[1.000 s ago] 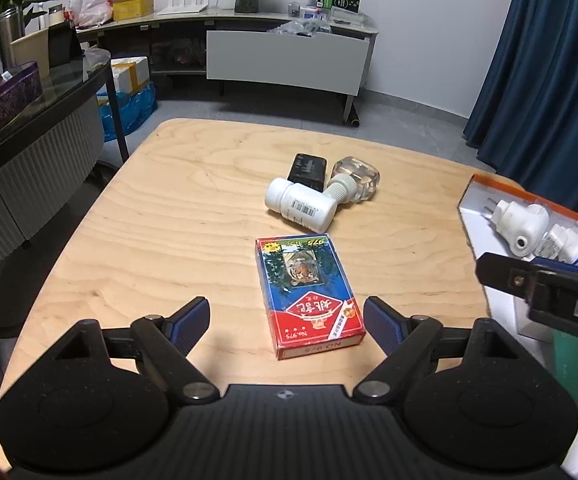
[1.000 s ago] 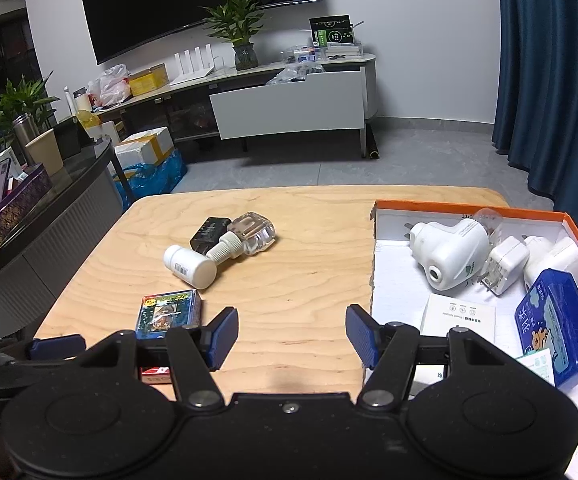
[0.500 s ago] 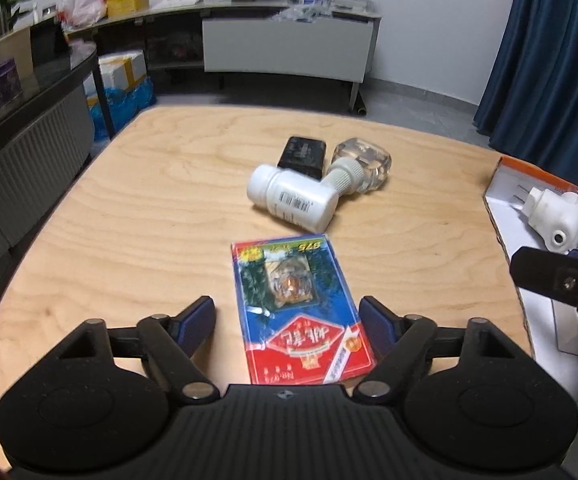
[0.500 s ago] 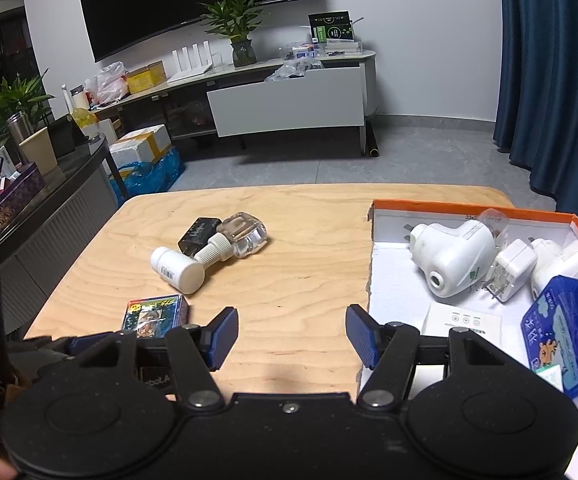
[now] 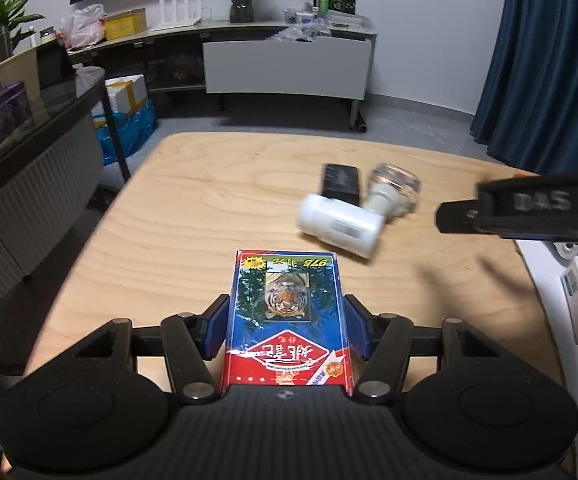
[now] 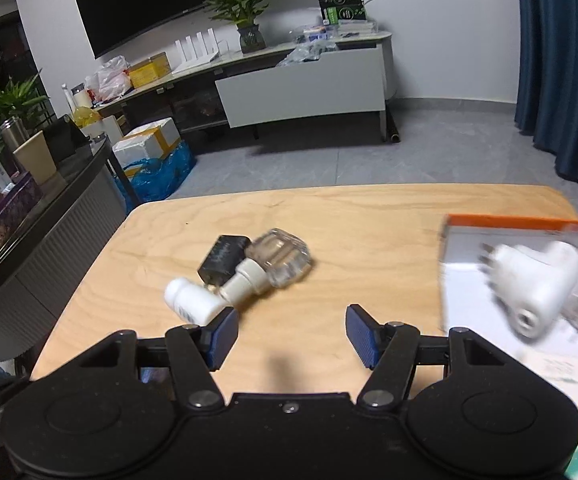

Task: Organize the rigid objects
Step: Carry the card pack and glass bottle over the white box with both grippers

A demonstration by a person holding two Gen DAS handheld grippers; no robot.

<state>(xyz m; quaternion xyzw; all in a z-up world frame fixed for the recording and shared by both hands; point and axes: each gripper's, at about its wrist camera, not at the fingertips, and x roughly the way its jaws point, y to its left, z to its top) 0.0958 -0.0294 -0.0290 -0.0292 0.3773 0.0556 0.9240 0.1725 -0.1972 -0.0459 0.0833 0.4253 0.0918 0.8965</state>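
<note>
With the left gripper (image 5: 285, 330) clamped on the card pack (image 5: 287, 316), blue pads pressed to both long sides after the jaws have just been closing, grasp step looks done or all but done. Pack lies flat on the wooden table (image 5: 193, 216), directly between the fingers and running back toward the gripper body. Next, probably: lift straight up without tilting, then carry across to the orange-rimmed box (image 6: 529, 222), ahead and to the right of the right gripper (image 6: 292, 330). Right gripper stands part-open with nothing between its pads, low over bare tabletop. Just ahead and left of it: white pill bottle (image 6: 191, 300), clear glass bottle (image 6: 283, 258) and a black box (image 6: 223, 258), bunched together and touching, probably next for pickup. White plug-in device (image 6: 533, 284) sits inside the box, blurred.
</note>
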